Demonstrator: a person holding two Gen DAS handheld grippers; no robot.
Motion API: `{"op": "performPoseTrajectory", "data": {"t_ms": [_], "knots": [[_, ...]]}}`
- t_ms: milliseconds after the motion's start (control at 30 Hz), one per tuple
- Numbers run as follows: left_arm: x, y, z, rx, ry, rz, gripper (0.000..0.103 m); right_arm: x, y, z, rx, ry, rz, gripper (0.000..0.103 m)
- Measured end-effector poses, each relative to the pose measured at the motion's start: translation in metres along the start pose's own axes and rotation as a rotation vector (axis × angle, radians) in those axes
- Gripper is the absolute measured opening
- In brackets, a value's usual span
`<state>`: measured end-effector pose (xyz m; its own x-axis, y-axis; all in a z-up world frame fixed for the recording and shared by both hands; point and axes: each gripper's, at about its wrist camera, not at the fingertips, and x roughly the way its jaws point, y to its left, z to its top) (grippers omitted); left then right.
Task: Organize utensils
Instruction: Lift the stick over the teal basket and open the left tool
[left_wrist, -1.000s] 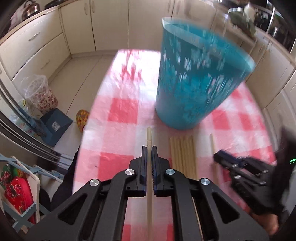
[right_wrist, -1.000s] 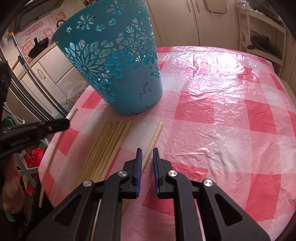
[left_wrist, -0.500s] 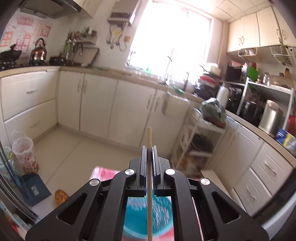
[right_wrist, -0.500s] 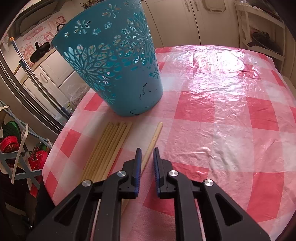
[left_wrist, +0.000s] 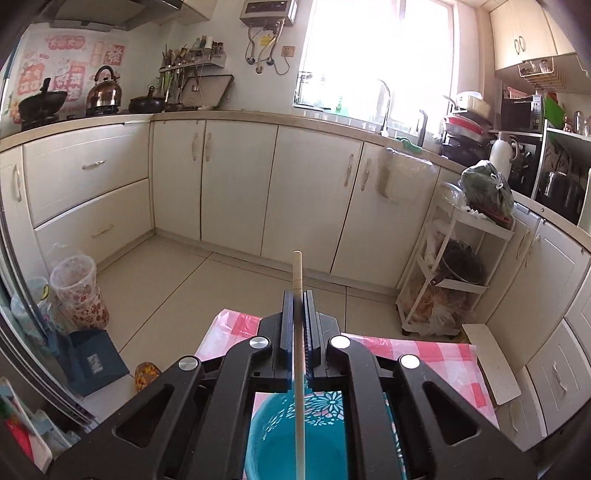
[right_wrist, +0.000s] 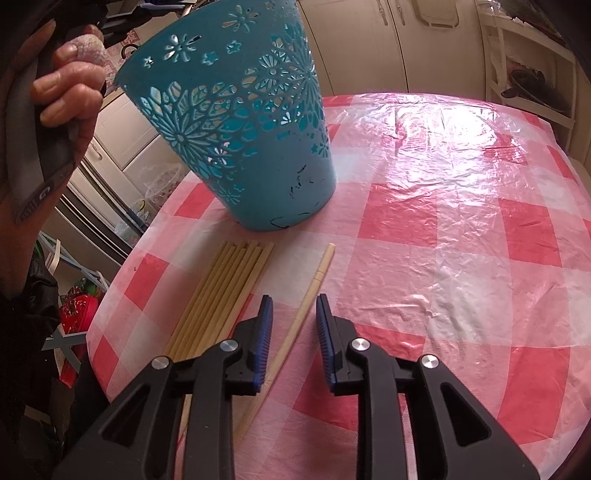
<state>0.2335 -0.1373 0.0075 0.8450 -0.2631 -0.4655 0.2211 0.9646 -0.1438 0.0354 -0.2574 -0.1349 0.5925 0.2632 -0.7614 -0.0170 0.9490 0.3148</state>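
Chopsticks are the task's items, and you can count them from left to right across the bench, which wears a red-and-white checked cover. Your left hand is raised at the far left of the right wrist view, level with the bin's rim. The left gripper has its jaws closed narrow on one chopstick, whose lower end hangs over the open mouth of the one blue bin; the tip projects past the jaws. On the bench, a bundle of chopsticks lies side by side just in front of the bin; about six show, though the exact count cannot be told. Just right of it lies one single chopstick. The right gripper hovers over this single chopstick with its jaws apart, one on each side of it.
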Motion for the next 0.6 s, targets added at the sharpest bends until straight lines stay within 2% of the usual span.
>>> {"op": "performPoseTrajectory", "data": {"t_ms": [300,367,467,500,533,600], "knots": [[-0.009,0.007,-0.016,0.055,0.063,0.0,0.006,0.001,0.001,0.0,-0.01,-0.003,-0.004,0.026],[-0.014,0.011,-0.019,0.067,0.078,0.006,0.01,0.0,0.0,-0.001,-0.009,-0.003,-0.003,0.026],[-0.03,0.024,-0.022,0.055,0.077,0.01,0.034,0.0,0.0,-0.001,-0.008,-0.003,-0.003,0.026],[-0.036,0.028,-0.022,0.051,0.072,0.014,0.047,0.0,0.0,-0.001,-0.007,-0.003,-0.003,0.026],[-0.044,0.034,-0.024,0.045,0.065,0.023,0.055,0.0,0.0,-0.001,-0.007,-0.003,-0.005,0.026],[-0.061,0.052,-0.028,0.024,0.056,0.027,0.061,0.0,0.001,-0.001,-0.002,-0.002,-0.011,0.026]]}}
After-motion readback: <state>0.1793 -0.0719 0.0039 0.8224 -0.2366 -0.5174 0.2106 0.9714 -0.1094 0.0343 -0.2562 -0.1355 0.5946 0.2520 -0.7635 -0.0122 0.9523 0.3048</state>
